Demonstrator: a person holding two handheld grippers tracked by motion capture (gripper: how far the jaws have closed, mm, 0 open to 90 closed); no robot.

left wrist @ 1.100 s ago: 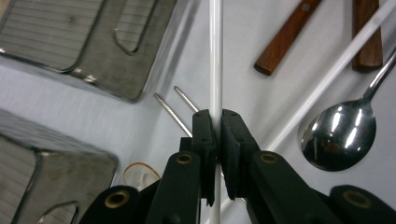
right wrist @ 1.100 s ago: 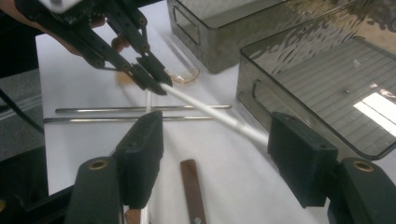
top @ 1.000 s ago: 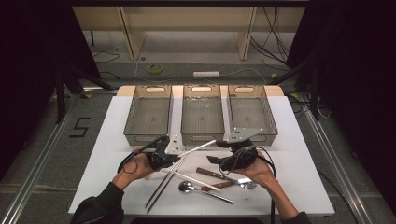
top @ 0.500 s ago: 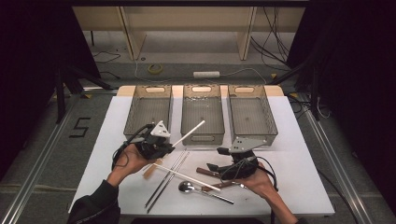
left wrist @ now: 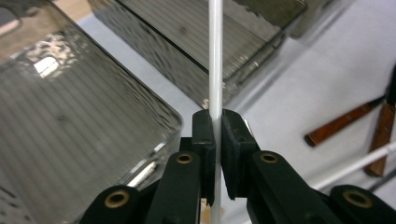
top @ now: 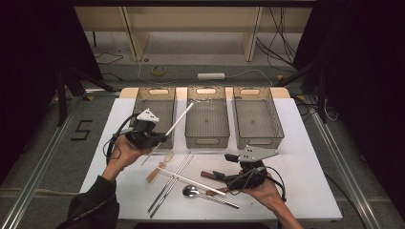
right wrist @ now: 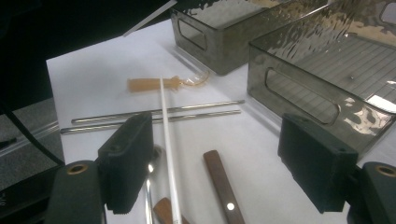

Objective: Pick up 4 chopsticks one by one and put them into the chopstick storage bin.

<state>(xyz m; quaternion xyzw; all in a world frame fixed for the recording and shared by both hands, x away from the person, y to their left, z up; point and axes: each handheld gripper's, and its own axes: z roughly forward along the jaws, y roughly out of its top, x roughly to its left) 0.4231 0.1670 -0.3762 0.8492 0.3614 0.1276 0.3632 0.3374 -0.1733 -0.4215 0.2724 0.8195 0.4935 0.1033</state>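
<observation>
My left gripper [top: 161, 139] is shut on a white chopstick [top: 180, 117], held off the table and slanting up over the left bin's [top: 138, 102] near right corner. In the left gripper view the pads [left wrist: 204, 128] pinch the white chopstick [left wrist: 215, 65], which runs straight up. My right gripper [top: 218, 176] hovers low near the table's front. Its jaws have just been opening and stand wide, the pads [right wrist: 127, 158] touching nothing. Below them lie a second white chopstick [right wrist: 168, 149] and a wooden handle [right wrist: 223, 186].
Three smoky plastic bins stand in a row at the back, with the middle bin [top: 206, 139] and right bin [top: 258, 141] bare inside. On the white table [top: 305, 191] lie two metal chopsticks [top: 169, 186], a metal spoon [top: 191, 191] and a small amber spoon [top: 160, 168].
My left gripper has risen and moved back and left with the white chopstick, now by the left bin. My right gripper has slid slightly toward the front and its jaws stand wider.
</observation>
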